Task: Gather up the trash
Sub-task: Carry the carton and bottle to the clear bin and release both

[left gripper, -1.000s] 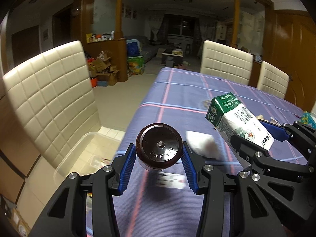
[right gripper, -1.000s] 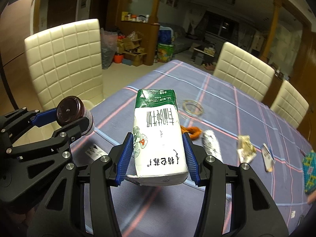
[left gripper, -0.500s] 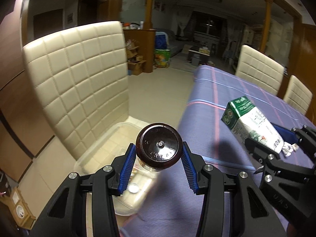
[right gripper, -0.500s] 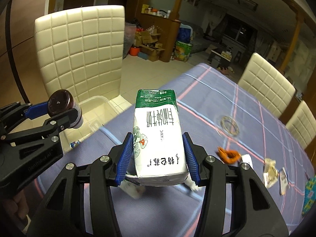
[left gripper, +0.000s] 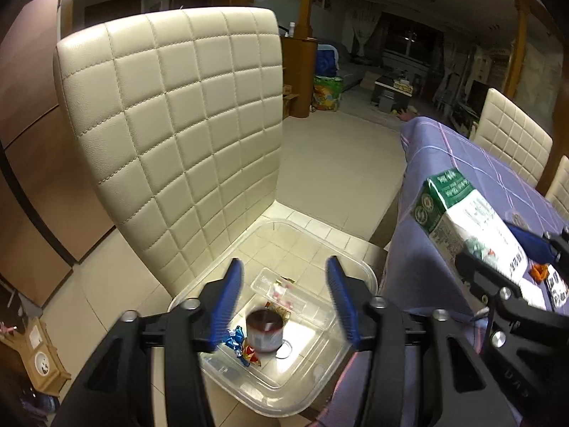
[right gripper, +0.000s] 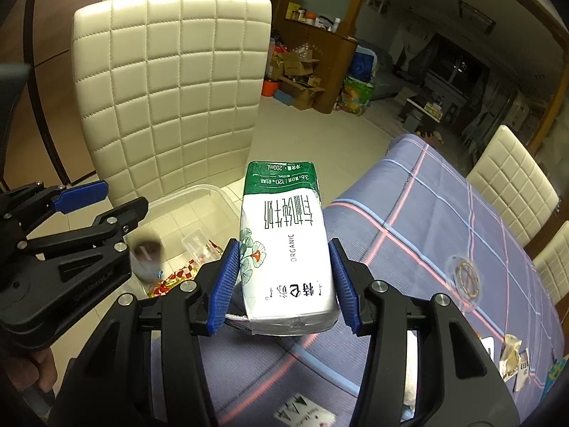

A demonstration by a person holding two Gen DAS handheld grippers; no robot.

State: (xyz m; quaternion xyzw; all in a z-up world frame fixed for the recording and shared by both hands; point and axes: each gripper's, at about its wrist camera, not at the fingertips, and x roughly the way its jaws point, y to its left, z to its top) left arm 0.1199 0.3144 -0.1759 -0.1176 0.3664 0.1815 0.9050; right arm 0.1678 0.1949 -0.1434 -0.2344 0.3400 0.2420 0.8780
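My left gripper (left gripper: 284,300) is open and empty above a clear plastic bin (left gripper: 355,267) on the floor. A brown-lidded jar (left gripper: 265,331), blurred, is in the bin among wrappers (left gripper: 243,347) and a clear tray (left gripper: 295,295). My right gripper (right gripper: 282,281) is shut on a green and white milk carton (right gripper: 286,245), held over the table's edge beside the bin (right gripper: 209,192). The carton also shows in the left wrist view (left gripper: 466,224). The jar shows blurred in the right wrist view (right gripper: 145,256).
A cream quilted chair (left gripper: 177,135) stands right behind the bin. The table with a purple checked cloth (right gripper: 426,220) carries several scraps (right gripper: 512,356) and a ring-shaped item (right gripper: 466,277). More cream chairs (right gripper: 512,178) stand on the far side.
My left gripper swung from the table to over the bin, opened and let go of the jar, which now lies in the bin. My right gripper followed with the carton.
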